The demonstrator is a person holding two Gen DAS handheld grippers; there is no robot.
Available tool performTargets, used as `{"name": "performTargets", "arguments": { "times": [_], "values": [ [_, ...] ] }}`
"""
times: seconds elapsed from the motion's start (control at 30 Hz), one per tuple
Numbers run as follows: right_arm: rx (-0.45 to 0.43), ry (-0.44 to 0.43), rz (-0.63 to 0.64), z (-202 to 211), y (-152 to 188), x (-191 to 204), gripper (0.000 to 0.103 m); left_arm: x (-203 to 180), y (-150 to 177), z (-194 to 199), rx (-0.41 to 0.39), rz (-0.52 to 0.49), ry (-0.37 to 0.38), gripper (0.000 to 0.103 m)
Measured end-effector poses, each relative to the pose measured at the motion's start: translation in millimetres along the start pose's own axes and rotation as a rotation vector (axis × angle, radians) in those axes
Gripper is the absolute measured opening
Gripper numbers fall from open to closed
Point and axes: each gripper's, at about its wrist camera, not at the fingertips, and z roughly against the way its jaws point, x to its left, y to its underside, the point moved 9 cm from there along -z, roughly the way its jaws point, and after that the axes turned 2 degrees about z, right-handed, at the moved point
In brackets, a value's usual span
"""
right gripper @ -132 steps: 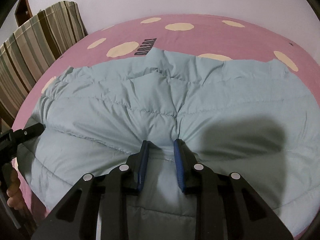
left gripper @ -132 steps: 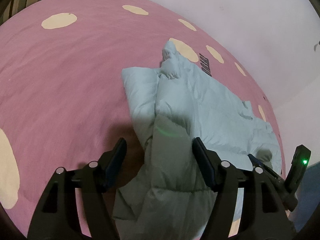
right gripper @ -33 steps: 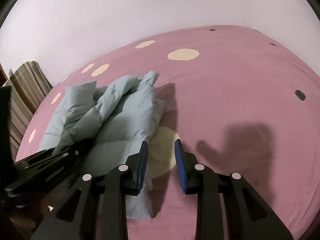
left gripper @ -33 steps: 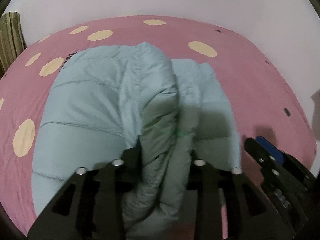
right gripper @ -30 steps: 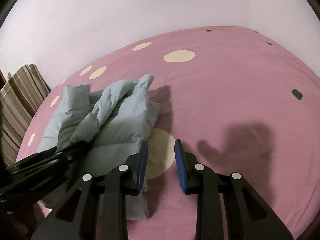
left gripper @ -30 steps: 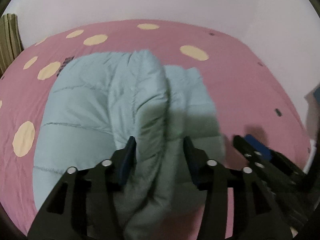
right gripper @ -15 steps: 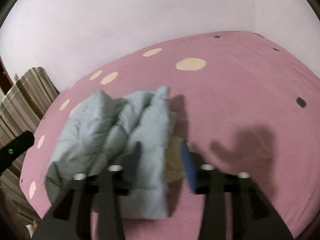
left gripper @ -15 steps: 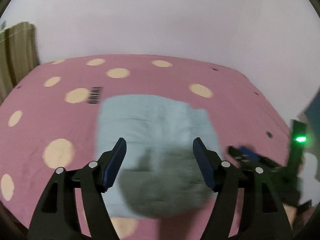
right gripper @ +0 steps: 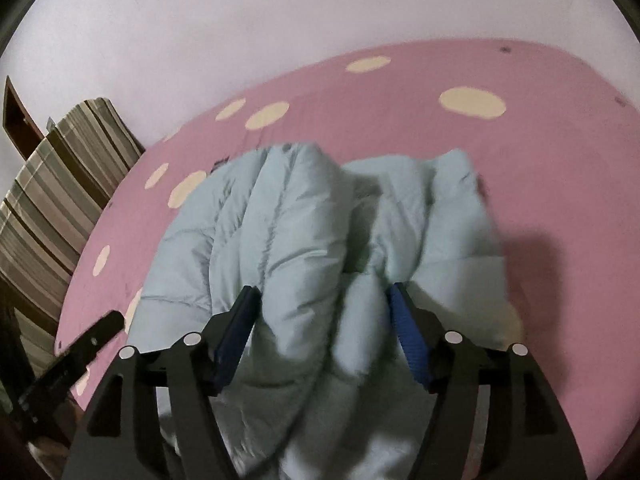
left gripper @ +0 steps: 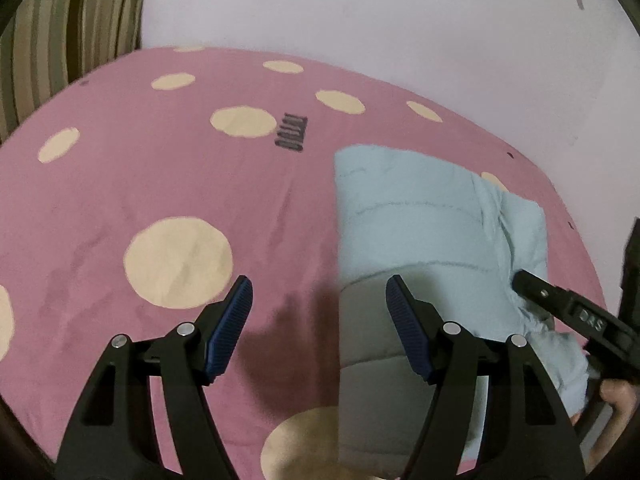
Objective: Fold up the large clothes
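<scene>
2 blue-padded jaws of the left gripper [left gripper: 319, 304] stand wide apart over the pink dotted bedspread [left gripper: 160, 176], nothing between them; they opened within the last second. The folded pale blue puffer jacket [left gripper: 420, 220] lies to their right, its lower edge cut off. Dark lettering on the spread is unreadable.

From the right wrist, the right gripper [right gripper: 322, 308] has also just widened; jacket folds [right gripper: 280, 232] bulge between its jaws, but blur hides whether the pads press.

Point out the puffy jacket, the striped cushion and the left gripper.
puffy jacket [right gripper: 280, 232], right wrist view, on its raised quilted fold.
striped cushion [left gripper: 72, 24], left wrist view, on its striped face.
left gripper [left gripper: 320, 300], left wrist view, midway between fingertips.
</scene>
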Motion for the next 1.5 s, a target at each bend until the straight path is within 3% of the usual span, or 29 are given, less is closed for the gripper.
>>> {"name": "performTargets", "arguments": {
  "times": [0.1,0.2,0.37,0.53,0.8,1.03,1.13,1.3,1.5],
  "values": [
    [0.013,-0.025,0.012,-3.7,-2.4,5.8,0.020,-2.1,2.1,-2.8,0.012,0.009,0.036,0.069],
    [-0.017,-0.022,0.032,10.7,-11.0,1.2,0.014,-11.6,0.5,3.4,0.001,-0.014,0.081,0.069],
    [-0.026,0.044,0.022,24.2,-13.3,-38.9,0.014,-53.0,11.1,-5.5,0.024,-0.126,0.123,0.071],
    [0.035,0.058,-0.026,1.9,4.6,-75.6,0.017,-77.9,31.1,-35.9,0.085,-0.225,0.072,0.073],
    [0.074,0.019,-0.078,-31.2,20.7,-102.4,0.018,-82.4,47.1,-77.5,0.172,-0.273,0.030,0.074],
    [0.048,0.045,-0.061,-21.2,15.4,-96.2,0.023,-82.2,42.9,-74.2,0.149,-0.278,0.048,0.072],
    [0.023,0.073,-0.054,4.7,14.3,-90.6,0.023,-78.9,35.8,-48.9,0.106,-0.268,0.041,0.072],
    [-0.093,0.084,0.005,60.0,13.7,-60.1,0.023,-71.2,24.6,-12.0,0.017,-0.211,0.071,0.072],
    [-0.065,0.036,0.076,71.4,42.2,-28.9,0.023,-75.5,34.7,-2.9,0.043,-0.183,0.112,0.072]
  ]
}}
